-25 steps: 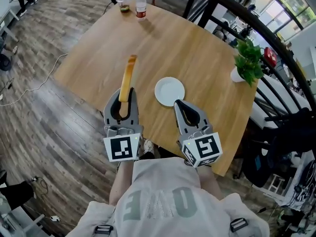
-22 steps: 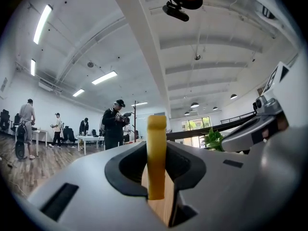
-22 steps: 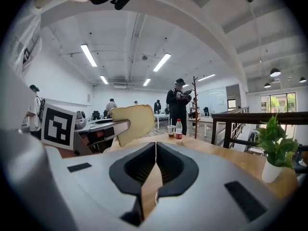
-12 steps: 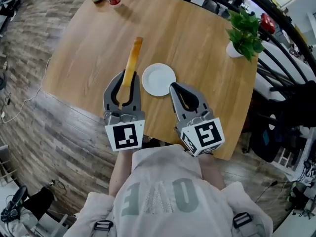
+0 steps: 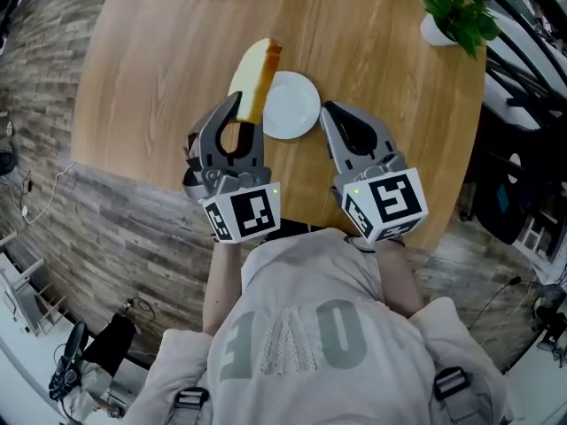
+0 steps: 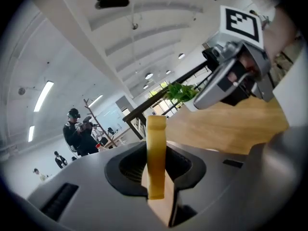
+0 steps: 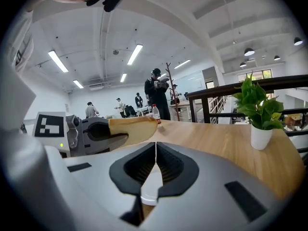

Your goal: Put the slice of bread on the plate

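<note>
The slice of bread (image 5: 255, 73) has a pale cream-yellow face and a golden-brown crust. The plate (image 5: 292, 106) is plain white. The counter (image 5: 151, 69) is light honey-coloured wood with fine straight grain. The left claw (image 5: 246, 118) and the right claw (image 5: 332, 112) are both matte grey, with black ribbed pads lining the jaws. The left cube (image 5: 244, 215) and the right cube (image 5: 385, 204) are white, printed with black square markers, and each shows a small green light. At the counter's far right edge, the plant (image 5: 461, 3) has bright green leaves above a white pot (image 5: 436, 30). The floor (image 5: 97, 228) is grey-brown planking in a streaky, mixed pattern. The person's top (image 5: 292, 343) is pale beige with large grey lettering.
</note>
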A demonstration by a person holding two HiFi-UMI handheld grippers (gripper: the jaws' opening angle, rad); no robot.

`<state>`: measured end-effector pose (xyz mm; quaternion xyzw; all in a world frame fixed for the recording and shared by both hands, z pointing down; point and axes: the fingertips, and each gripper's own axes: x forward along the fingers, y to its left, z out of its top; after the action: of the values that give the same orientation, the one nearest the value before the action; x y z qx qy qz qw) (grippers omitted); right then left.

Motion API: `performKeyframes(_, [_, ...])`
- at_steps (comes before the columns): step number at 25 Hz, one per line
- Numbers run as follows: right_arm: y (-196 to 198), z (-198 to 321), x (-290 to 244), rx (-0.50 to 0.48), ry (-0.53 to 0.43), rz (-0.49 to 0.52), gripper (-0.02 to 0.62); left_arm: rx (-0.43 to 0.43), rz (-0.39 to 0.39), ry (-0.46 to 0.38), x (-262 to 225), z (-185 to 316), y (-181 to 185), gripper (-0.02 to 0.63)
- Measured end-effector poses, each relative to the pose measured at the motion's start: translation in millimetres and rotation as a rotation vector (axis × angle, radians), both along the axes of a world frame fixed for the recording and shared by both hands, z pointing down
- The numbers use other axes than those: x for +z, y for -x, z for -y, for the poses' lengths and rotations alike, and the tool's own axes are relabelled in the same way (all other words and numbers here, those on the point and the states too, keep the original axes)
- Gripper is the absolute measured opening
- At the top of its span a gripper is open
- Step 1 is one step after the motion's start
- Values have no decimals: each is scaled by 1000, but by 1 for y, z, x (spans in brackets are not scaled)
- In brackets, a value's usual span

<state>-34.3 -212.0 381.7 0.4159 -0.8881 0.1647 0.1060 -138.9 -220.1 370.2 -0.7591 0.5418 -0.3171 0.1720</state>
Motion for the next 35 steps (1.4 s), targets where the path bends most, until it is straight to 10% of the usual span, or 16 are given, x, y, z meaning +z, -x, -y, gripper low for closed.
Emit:
performKeyframes(14, [-10,8,45,-7,121,-27,21,153,364,209,100,5,-39,92])
performKeyframes(35, [-33,8,63,31,203,30,21,192,419,305,135,-10,-41,95])
